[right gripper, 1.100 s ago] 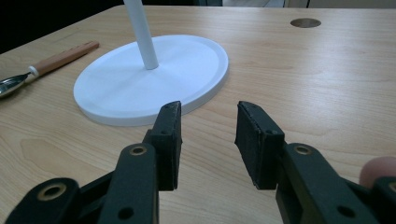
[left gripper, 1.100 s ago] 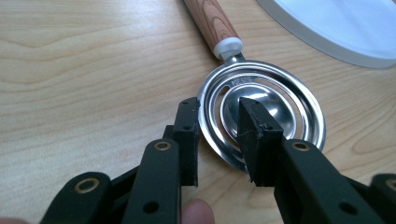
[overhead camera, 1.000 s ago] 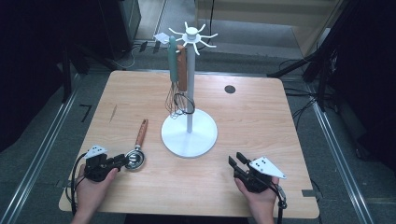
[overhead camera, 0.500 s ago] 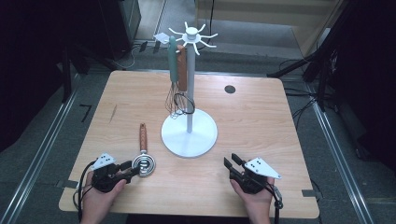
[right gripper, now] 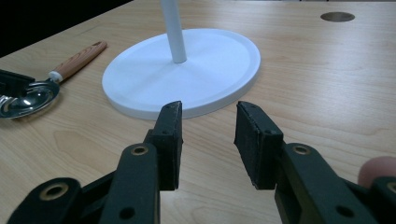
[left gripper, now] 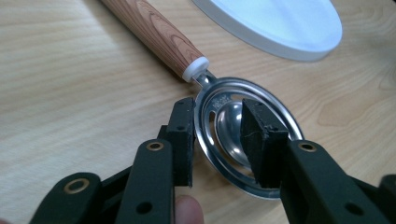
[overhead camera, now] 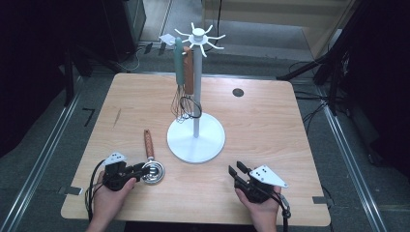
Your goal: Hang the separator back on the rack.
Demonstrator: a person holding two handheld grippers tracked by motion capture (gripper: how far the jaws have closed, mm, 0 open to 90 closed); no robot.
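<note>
Left gripper (left gripper: 217,140): its black jaws straddle one side of the shiny steel separator spoon with a wood-grain handle (left gripper: 233,126), one pad outside the rim and one inside the bowl. The jaws have just been closing with that rim between them, yet a gap shows at the inner pad, so no firm clamp can be claimed.

Spoon, place: its slotted bowl lies flat on the pale wooden table (overhead camera: 270,121), right at the left gripper's tips; the handle (left gripper: 154,32) runs away from the claw toward the stand.

Spoon, handling: judged light and stiff. The polished metal looks slippery and the rim is thin, so a pinch there may skid or let the spoon swivel. The handle, or the white collar where it meets the bowl, looks like the surer hold.

Right gripper (right gripper: 208,140): jaws apart with nothing between them, resting low over the table, well to the side of the spoon.

Beyond the claws: the round white base of the utensil stand (overhead camera: 196,140) sits just past the spoon's handle, its post directly ahead of the right gripper.

Farthest: a green-handled whisk (overhead camera: 179,72) and a brown-handled utensil (overhead camera: 189,72) hang from the stand's top hooks.
</note>
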